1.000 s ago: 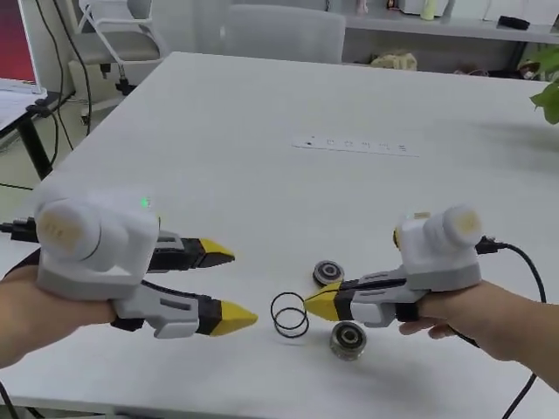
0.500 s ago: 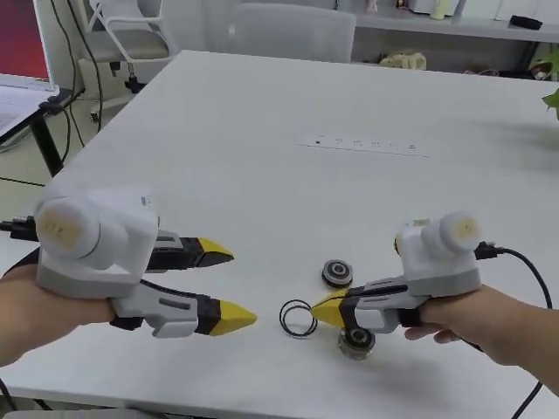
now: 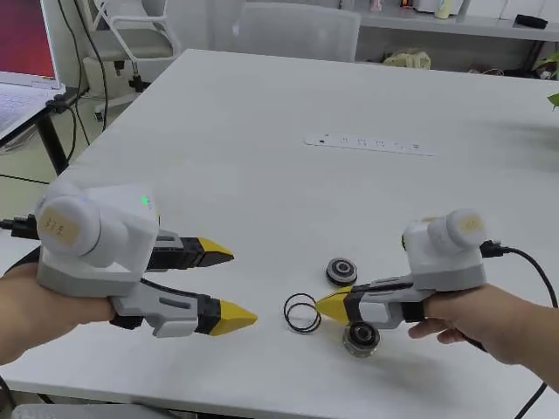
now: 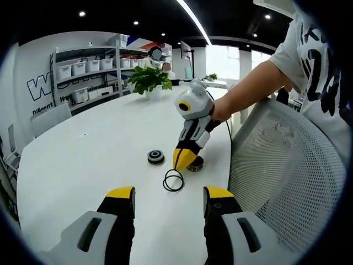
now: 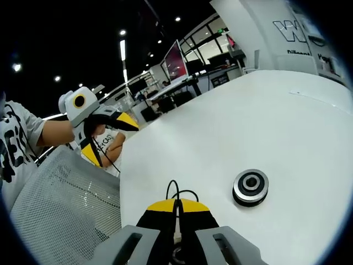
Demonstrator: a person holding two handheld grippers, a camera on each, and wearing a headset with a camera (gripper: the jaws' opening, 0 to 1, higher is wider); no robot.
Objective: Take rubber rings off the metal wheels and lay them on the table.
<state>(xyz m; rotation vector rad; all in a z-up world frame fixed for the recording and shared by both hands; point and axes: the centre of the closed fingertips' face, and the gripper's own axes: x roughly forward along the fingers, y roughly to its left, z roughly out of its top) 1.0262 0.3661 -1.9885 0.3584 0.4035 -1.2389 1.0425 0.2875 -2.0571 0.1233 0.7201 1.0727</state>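
Note:
Two thin black rubber rings lie overlapped on the white table. My right gripper is shut, its yellow tips at the rings' right edge. In the right gripper view a black ring strand runs in between the closed jaws of that gripper. One metal wheel lies flat just beyond it. The other wheel sits under the gripper body. My left gripper hovers open to the left of the rings, holding nothing. Ahead of the left gripper are the rings, the wheel and the right gripper.
A white power strip lies further back on the table. Grey chairs stand at the far end and a laptop at the far left. A potted plant stands at the table's end. A mesh chair is close behind the near edge.
Only the head camera has shifted a little. The grippers, rings and wheels hold the same places relative to one another.

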